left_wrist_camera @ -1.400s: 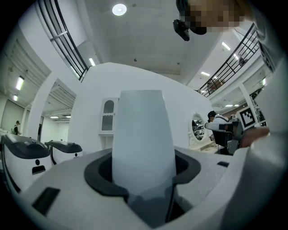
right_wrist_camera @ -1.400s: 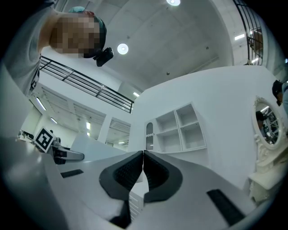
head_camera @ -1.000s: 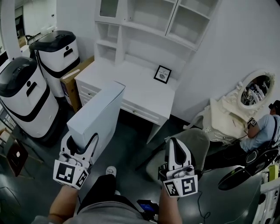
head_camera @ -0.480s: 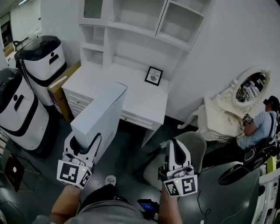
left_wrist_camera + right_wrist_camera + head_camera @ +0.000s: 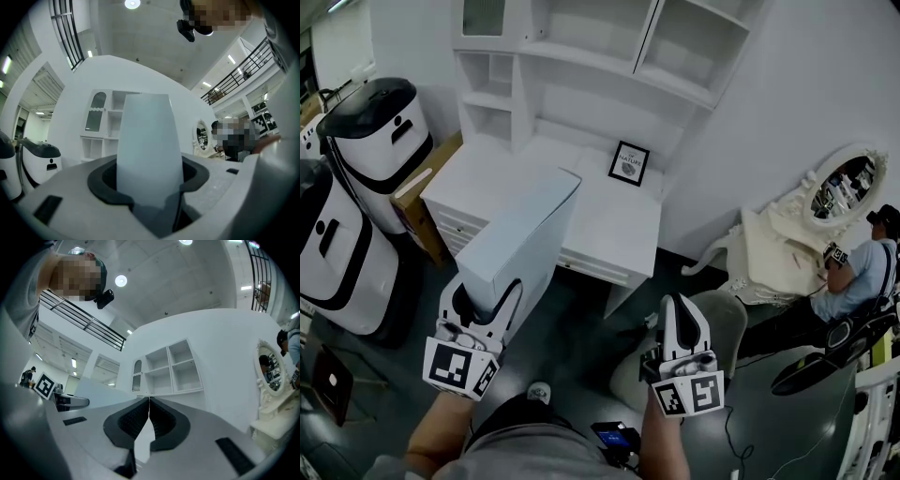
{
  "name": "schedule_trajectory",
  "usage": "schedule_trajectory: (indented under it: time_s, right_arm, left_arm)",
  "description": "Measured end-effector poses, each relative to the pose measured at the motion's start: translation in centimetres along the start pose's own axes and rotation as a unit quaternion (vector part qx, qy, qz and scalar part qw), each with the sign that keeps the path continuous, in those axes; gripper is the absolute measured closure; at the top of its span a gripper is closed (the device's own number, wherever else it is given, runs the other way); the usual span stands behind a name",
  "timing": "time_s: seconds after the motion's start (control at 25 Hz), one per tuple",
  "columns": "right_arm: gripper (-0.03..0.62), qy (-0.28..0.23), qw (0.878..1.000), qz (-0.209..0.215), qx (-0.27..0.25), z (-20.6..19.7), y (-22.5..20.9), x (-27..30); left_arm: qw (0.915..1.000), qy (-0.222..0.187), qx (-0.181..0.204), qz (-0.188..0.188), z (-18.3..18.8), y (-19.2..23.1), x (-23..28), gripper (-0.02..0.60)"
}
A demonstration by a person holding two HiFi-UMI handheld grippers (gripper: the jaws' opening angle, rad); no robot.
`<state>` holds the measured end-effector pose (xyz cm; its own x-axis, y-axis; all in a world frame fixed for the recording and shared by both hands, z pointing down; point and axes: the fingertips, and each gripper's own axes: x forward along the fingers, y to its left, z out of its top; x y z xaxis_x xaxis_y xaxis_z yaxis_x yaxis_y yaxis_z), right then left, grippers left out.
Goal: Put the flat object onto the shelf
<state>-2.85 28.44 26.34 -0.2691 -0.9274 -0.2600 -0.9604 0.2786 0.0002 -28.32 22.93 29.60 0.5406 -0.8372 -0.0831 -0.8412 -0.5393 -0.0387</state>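
Note:
A flat white box stands on edge in my left gripper, whose jaws are shut on its lower end. Its top edge reaches over the front of the white desk. The white shelf unit rises behind the desk, with open compartments. In the left gripper view the box fills the gap between the pads of the left gripper, with the shelf unit behind it. My right gripper hangs over a grey chair, shut with nothing in it. The right gripper view shows the right gripper with its pads together.
A small framed picture leans at the back of the desk. Two white-and-black machines and a cardboard box stand at the left. A grey chair, an ornate mirror and a seated person are at the right.
The desk and shelf unit have come closer, and the box's top edge now overlaps the desk's front. Both grippers keep their hold and state.

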Motion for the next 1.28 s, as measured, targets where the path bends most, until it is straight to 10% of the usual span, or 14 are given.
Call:
schedule_trajectory:
  time_s: [1.28]
  right_arm:
    - [0.566,0.021,0.998,-0.065,0.002,-3.5,-3.7,4.3]
  left_arm:
    - [0.9988,0.006,-0.014,-0.046,-2.2,3.4,8.1,0.318]
